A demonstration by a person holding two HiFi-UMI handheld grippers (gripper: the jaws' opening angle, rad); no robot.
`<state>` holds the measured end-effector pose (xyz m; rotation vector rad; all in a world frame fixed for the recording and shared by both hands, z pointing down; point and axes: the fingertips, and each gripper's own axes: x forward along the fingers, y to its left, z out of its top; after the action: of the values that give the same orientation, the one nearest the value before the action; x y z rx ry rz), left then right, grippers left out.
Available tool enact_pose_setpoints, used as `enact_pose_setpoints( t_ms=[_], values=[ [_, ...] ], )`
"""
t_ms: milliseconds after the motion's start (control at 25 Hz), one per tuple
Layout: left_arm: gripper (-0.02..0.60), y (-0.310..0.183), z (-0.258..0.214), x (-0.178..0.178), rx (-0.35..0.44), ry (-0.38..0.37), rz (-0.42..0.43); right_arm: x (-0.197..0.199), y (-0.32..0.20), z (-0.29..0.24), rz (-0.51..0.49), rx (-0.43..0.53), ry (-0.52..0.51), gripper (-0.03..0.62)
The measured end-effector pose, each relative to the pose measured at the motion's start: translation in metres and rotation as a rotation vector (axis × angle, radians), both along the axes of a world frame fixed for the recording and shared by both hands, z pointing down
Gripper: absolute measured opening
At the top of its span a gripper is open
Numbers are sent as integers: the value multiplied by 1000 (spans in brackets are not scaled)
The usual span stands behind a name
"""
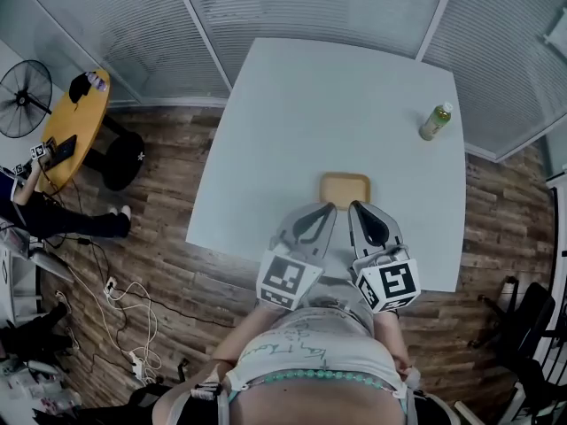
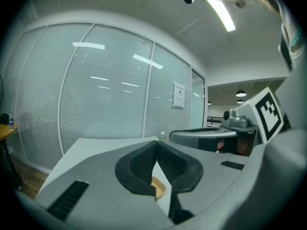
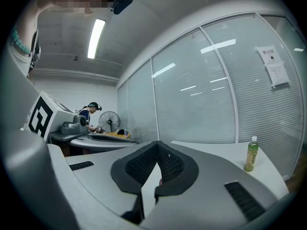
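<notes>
On the white counter (image 1: pixel 337 96) the left hand-held gripper (image 1: pixel 330 208) and right hand-held gripper (image 1: pixel 355 206) lie side by side, each with its jaws pressed together and nothing between them. Their tips sit at the near edge of the tan tray (image 1: pixel 345 187), which lies just beyond them near the middle of the counter. Whether they touch it cannot be told, and the left gripper view shows only a sliver of the tray. It is square, round-cornered, shallow and bare. A green bottle (image 1: pixel 435 121) stands upright well apart, far right.
</notes>
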<state>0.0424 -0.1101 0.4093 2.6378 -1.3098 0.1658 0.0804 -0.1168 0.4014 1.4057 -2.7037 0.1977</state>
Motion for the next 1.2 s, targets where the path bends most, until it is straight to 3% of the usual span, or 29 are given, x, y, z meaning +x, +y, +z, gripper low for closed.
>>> enact_pose_setpoints(
  t_ms=[440, 1200],
  values=[
    [3, -35, -1, -10, 4, -3, 43, 8, -32, 8, 88, -21, 57, -6],
    [3, -56, 20, -27, -39, -29, 62, 19, -62, 56, 152, -120, 146, -6]
  ],
)
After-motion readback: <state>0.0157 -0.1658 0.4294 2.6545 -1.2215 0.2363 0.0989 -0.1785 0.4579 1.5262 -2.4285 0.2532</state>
